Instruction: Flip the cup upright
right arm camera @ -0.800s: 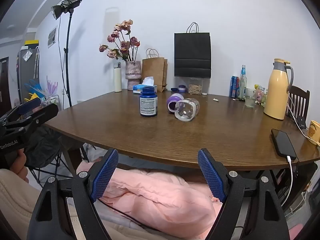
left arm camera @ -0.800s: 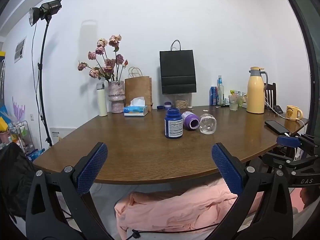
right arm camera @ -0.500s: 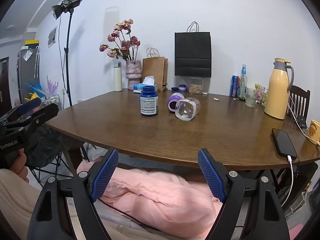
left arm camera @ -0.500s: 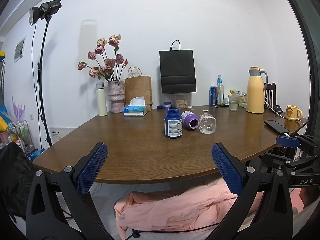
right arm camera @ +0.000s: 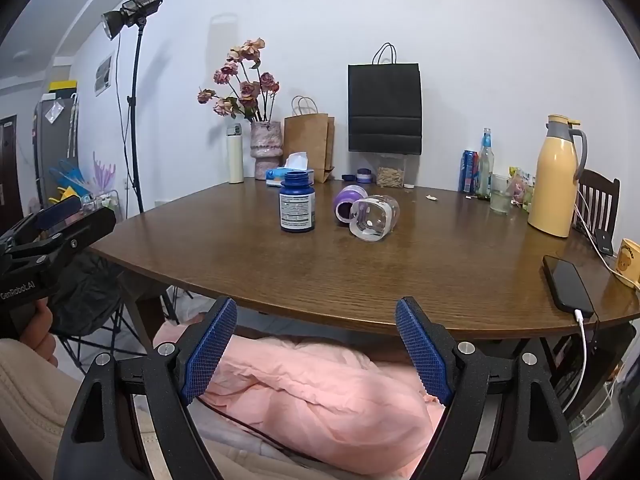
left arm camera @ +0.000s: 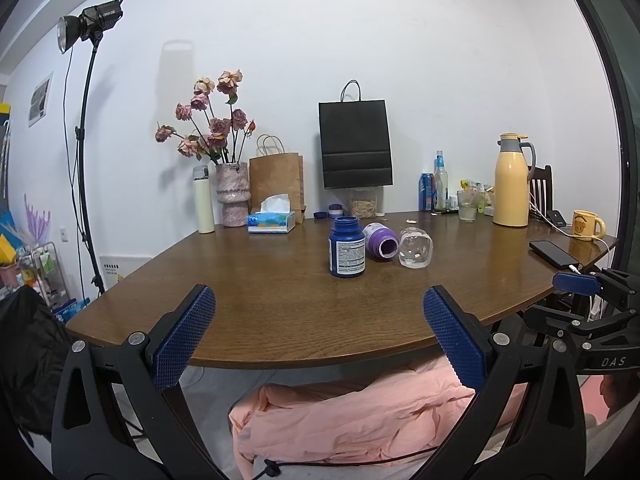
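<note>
Both grippers, left gripper [left arm camera: 318,336] and right gripper [right arm camera: 316,346], spread apart off the worktop [right arm camera: 360,272]; clear cup [right arm camera: 374,218] lying sideways touching purple bottle [right arm camera: 349,202], likely rolls or knocks it when grabbed.

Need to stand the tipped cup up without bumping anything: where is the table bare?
Bare: the near table between the clear cup, blue bottle and phone. Crowded: the purple bottle beside the cup, and the back edge.

On the table [right arm camera: 360,280], near its middle, the cup [right arm camera: 374,218] lay on its side, touching a toppled bottle [right arm camera: 349,204] just behind-left; an upright bottle [right arm camera: 297,207] stood further left. A phone [right arm camera: 567,285] sat by the right edge, bags [right arm camera: 384,108] along the far edge.
</note>
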`<action>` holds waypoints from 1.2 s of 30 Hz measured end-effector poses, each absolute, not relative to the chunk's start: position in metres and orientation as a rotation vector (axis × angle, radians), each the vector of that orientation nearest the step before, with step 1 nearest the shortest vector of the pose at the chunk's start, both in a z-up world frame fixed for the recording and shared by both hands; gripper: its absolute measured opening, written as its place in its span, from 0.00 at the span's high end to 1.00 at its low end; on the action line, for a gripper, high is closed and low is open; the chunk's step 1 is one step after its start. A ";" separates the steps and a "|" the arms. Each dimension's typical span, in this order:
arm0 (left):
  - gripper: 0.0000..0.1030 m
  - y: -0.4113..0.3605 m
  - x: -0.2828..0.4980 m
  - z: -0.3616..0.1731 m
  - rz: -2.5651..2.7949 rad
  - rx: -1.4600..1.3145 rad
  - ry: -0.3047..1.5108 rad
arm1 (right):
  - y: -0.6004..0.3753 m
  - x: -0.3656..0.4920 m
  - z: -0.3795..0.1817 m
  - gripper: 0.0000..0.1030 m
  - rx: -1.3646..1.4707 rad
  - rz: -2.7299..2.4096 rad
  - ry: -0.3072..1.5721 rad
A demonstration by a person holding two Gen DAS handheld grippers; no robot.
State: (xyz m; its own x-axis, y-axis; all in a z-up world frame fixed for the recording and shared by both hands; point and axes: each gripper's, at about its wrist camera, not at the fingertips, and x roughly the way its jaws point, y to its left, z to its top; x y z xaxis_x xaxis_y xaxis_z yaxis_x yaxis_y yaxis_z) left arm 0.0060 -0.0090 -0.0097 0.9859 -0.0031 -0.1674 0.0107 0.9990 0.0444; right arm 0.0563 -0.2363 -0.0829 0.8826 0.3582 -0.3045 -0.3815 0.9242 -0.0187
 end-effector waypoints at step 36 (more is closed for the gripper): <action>0.00 -0.009 0.006 -0.009 -0.008 0.047 0.168 | -0.233 0.058 -0.085 0.16 -0.080 0.385 0.308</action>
